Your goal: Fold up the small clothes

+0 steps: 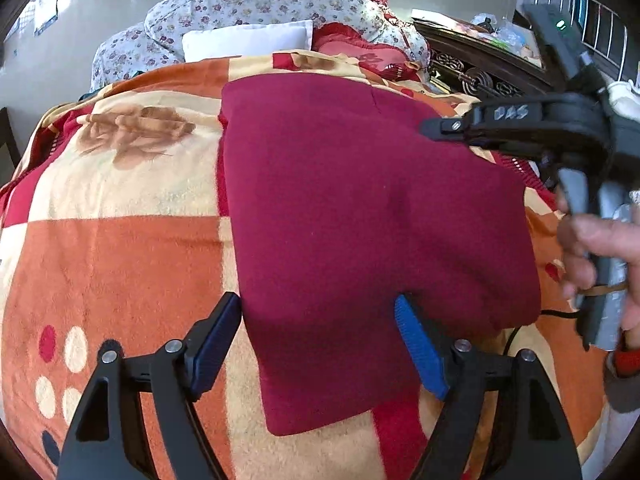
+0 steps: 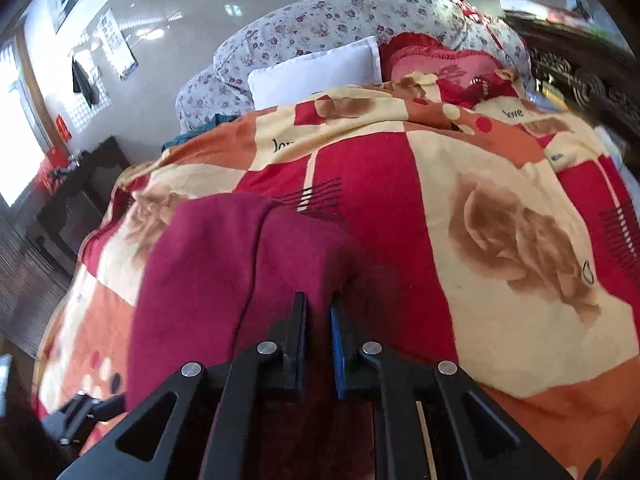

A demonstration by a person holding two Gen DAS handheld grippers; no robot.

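Observation:
A dark red garment (image 1: 360, 208) lies folded on the patterned blanket (image 1: 120, 248). My left gripper (image 1: 318, 312) is open, its blue-padded fingers (image 1: 416, 348) astride the garment's near left edge. My right gripper (image 2: 318, 312) is shut on the garment's (image 2: 224, 272) right edge and lifts that edge slightly. In the left wrist view the right gripper (image 1: 436, 128) shows at the garment's far right side, held by a hand (image 1: 600, 256).
A white pillow (image 1: 248, 40), a floral quilt (image 1: 256, 4) and a red heart cushion (image 2: 440, 64) lie at the head of the bed. A dark carved wooden headboard (image 1: 472, 68) stands at the right. A dark cabinet (image 2: 76, 200) stands at the left.

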